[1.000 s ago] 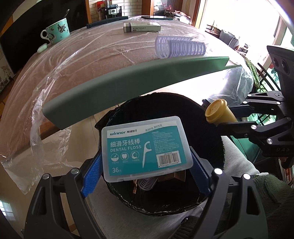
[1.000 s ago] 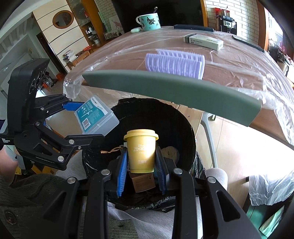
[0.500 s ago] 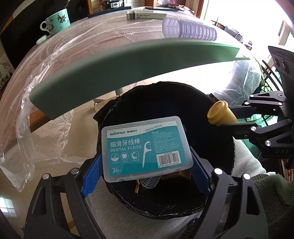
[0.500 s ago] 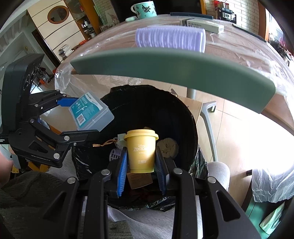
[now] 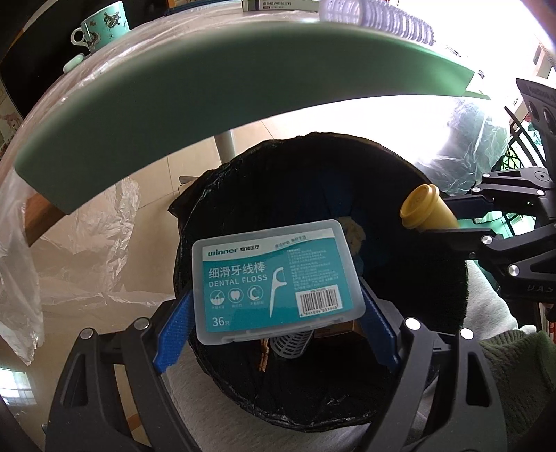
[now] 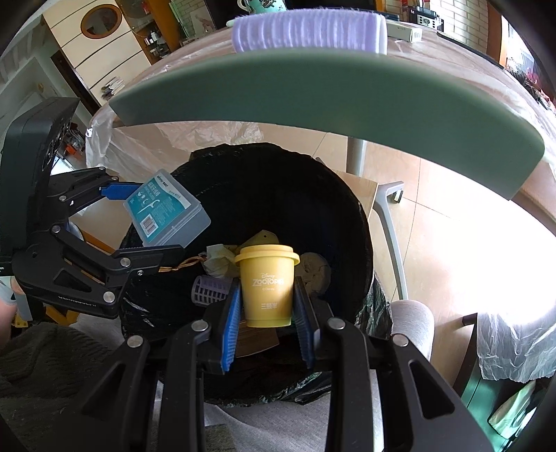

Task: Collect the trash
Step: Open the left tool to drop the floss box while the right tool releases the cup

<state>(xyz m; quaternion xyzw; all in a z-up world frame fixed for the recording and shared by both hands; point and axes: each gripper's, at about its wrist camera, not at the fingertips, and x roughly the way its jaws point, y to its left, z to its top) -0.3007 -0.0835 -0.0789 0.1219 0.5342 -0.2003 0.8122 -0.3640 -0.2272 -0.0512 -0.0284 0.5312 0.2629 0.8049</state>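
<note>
the plastic-covered table [image 6: 451, 80] with its green edge strip [image 5: 243, 87] now sits higher in both views than a moment ago, and the black-lined bin [image 5: 434, 278] fills more of them: both hands have dropped toward its mouth, each with its load. to me that means the carry is over and only the letting go is left.

the bin already holds scraps: a purple hair roller [image 6: 210, 290], crumpled yellowish paper [image 6: 222, 260], a brown lump [image 6: 314, 271].

the left gripper [image 5: 276, 313] is spread wide, its blue pads pressed on the short ends of the floss box [image 5: 274, 278], which hangs flat over the near side of the opening. the label reads "winner", "dental floss" and "36", with chinese characters and a barcode.

the right gripper [image 6: 267, 313] is drawn in narrow and clamps the small yellow cup [image 6: 266, 285] upright above the rubbish. the cup says "disney zootopia".

back on the table stay a row of purple rollers [image 6: 309, 31], a teal mug [image 5: 100, 27] and a white carton [image 6: 405, 29] whose print is too small to read.
</note>
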